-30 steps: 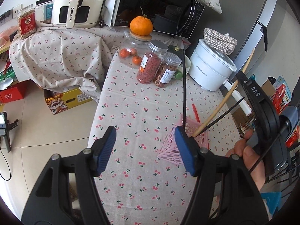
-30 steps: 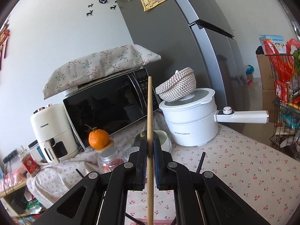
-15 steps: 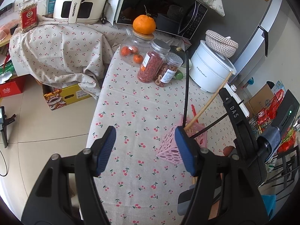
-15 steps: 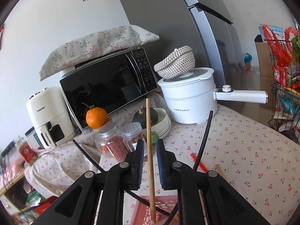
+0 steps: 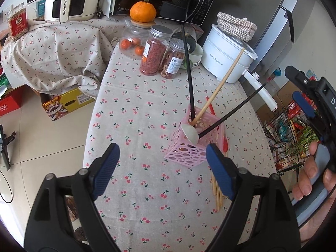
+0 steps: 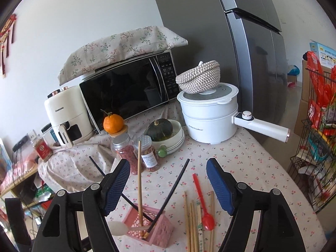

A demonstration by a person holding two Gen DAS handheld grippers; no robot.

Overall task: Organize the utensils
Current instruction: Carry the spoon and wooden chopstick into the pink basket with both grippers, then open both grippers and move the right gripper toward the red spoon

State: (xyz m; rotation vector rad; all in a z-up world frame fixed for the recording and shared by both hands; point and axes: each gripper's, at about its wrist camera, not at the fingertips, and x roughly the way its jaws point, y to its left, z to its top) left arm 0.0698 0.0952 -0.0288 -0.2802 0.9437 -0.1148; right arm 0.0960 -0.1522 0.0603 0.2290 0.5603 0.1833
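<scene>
A pink perforated basket (image 5: 194,145) (image 6: 150,226) stands on the cherry-print tablecloth (image 5: 147,109). It holds two black chopsticks (image 5: 188,69), one wooden chopstick (image 5: 218,90) (image 6: 139,178) and a white spoon (image 5: 190,133) (image 6: 118,227). Several wooden chopsticks (image 6: 192,222) (image 5: 217,195) and a red spoon (image 6: 202,203) lie on the cloth to the basket's right. My left gripper (image 5: 161,168) is open and empty, just in front of the basket. My right gripper (image 6: 168,187) is open and empty, above the basket and the loose chopsticks.
Jars (image 5: 156,50) with an orange (image 5: 142,11), a bowl with a squash (image 6: 161,129), a white cooker (image 6: 209,117), a microwave (image 6: 128,92) and an air fryer (image 6: 65,115) stand at the back. A wire rack (image 6: 315,147) is at the right.
My right gripper opened and let go of the wooden chopstick, which now stands in the pink basket, then pulled back to the right. My left gripper stayed open.
</scene>
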